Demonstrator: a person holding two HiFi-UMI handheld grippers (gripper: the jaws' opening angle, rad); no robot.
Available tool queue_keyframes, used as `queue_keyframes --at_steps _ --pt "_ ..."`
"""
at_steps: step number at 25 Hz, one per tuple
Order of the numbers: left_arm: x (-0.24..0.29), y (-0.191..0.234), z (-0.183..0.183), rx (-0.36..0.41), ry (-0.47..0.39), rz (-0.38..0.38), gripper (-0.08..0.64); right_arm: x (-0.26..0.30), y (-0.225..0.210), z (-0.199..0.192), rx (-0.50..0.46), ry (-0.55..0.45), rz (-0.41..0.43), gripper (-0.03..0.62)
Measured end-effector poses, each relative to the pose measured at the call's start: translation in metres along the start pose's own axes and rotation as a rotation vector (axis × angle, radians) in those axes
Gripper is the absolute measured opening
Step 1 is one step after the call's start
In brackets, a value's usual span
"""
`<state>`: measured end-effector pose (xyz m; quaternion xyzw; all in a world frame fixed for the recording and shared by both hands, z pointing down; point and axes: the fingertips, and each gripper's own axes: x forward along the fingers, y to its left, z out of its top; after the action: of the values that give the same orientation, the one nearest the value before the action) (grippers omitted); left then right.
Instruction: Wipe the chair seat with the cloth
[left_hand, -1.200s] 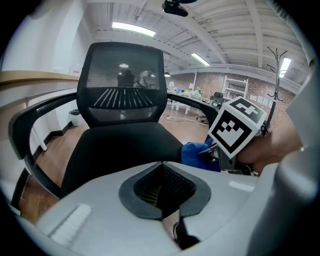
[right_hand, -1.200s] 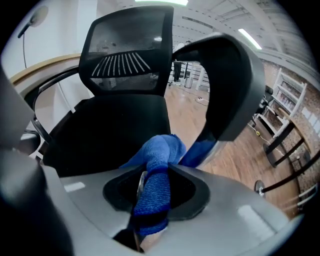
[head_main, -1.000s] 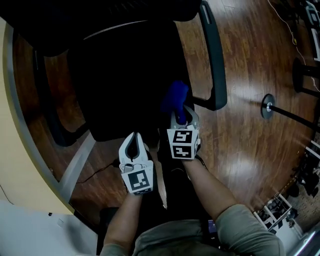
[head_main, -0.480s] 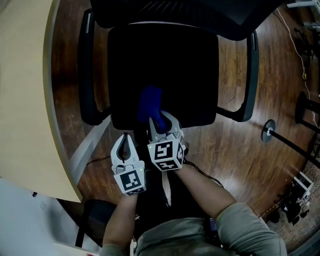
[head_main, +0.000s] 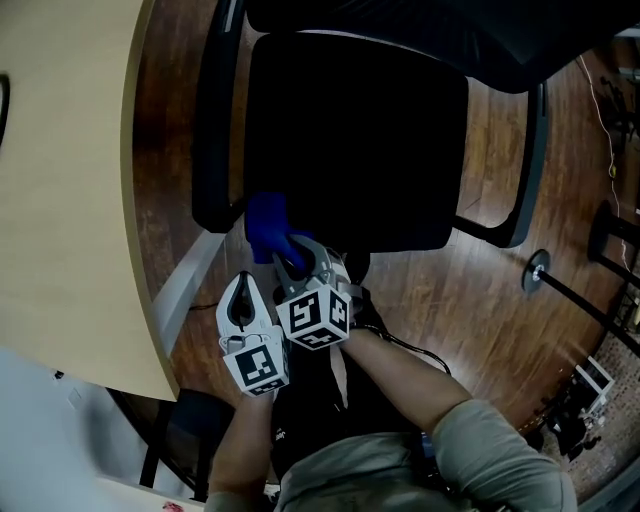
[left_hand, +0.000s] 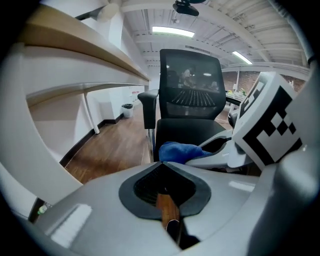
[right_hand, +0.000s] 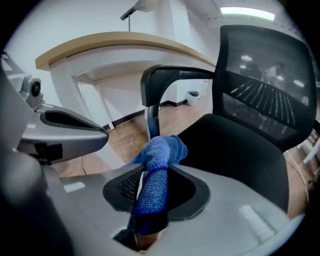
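Cloth (head_main: 268, 222), blue and bunched, is pinched in my right tongs (head_main: 291, 256), which are closed on it; its long axis runs forward along the jaws and the free end sticks out in front. It is at the front left corner of the chair seat (head_main: 360, 140), just beside the left armrest (head_main: 214, 120), and I cannot tell if it already touches the seat. From the cloth, almost all of the dark seat lies ahead and to the right, so I judge the coming wipe must go in that direction, away from the armrest. My left tongs (head_main: 243, 287) are closed with nothing between the jaws; they hang just beside the right ones, nearer to my body and off the seat. The right hand is clearly nearer to the work. The tabletop (head_main: 70, 200) is on my left, apart from the chair.
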<state>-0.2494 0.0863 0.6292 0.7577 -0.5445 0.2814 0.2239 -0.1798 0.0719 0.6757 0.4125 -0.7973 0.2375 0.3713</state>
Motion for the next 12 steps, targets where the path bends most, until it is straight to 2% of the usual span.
queue_keyframes --at_steps 5,12 --pt "-0.002 0.011 -0.008 0.001 0.009 0.013 0.005 0.018 0.021 -0.02 -0.021 0.054 0.038 0.103" --pt "0.003 -0.008 -0.006 0.032 0.015 -0.024 0.005 0.011 0.004 -0.037 0.011 0.063 -0.001 0.103"
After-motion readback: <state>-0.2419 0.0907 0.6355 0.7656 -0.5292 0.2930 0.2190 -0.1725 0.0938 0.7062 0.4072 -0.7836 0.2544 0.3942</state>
